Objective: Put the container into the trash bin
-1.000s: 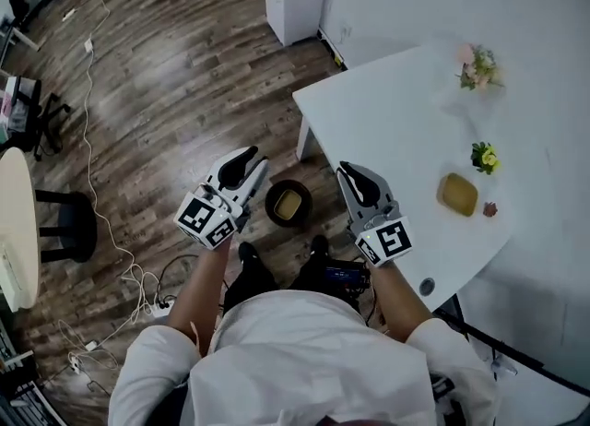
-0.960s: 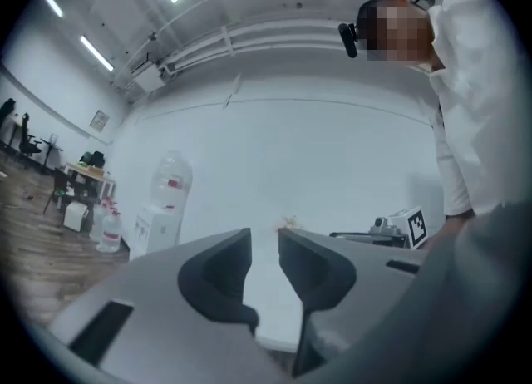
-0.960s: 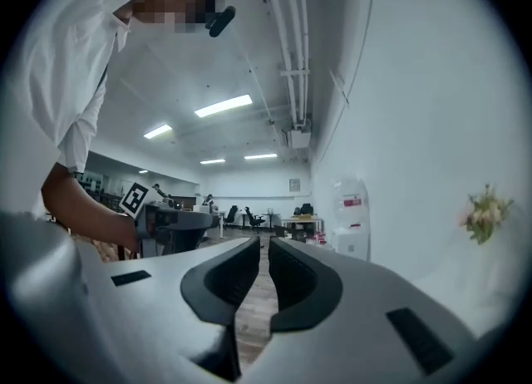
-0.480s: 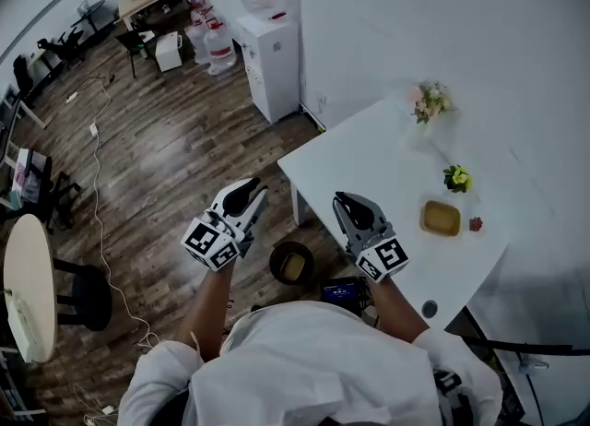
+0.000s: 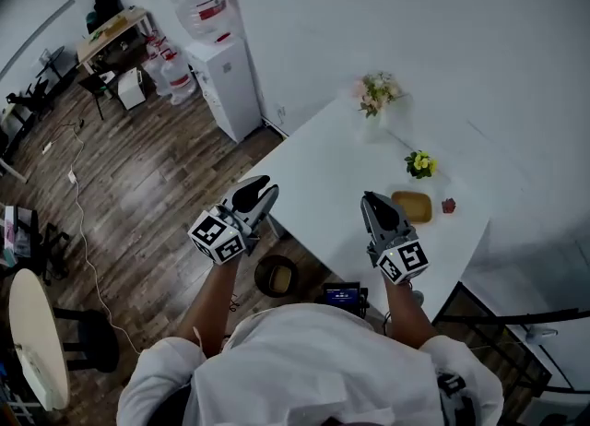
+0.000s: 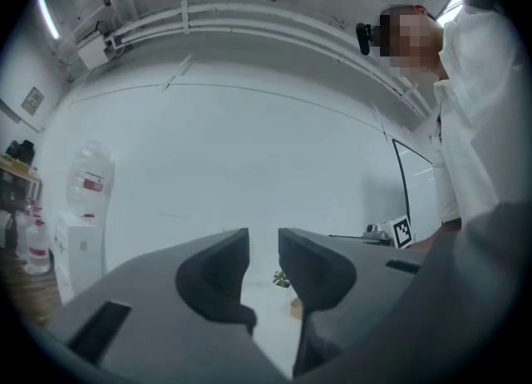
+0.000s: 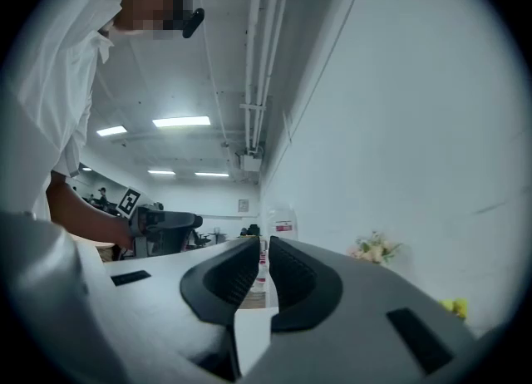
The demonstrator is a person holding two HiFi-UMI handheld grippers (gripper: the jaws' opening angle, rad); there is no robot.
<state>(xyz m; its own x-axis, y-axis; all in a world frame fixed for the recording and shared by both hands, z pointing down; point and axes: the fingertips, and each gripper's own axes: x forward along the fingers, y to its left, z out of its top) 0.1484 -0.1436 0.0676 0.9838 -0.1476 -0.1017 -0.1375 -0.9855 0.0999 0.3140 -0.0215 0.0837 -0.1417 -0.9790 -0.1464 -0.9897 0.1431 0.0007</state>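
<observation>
Hovering left gripper (empty), container on table

A white tabletop lies under the right gripper and just right of the left gripper; a plain white wall rises beyond both; dark wood-plank floor spreads left of the left gripper; far ahead-left of it stands a white water dispenser, spare water jugs beside it; a pale round table sits behind-left; strip lights glow overhead.
</observation>
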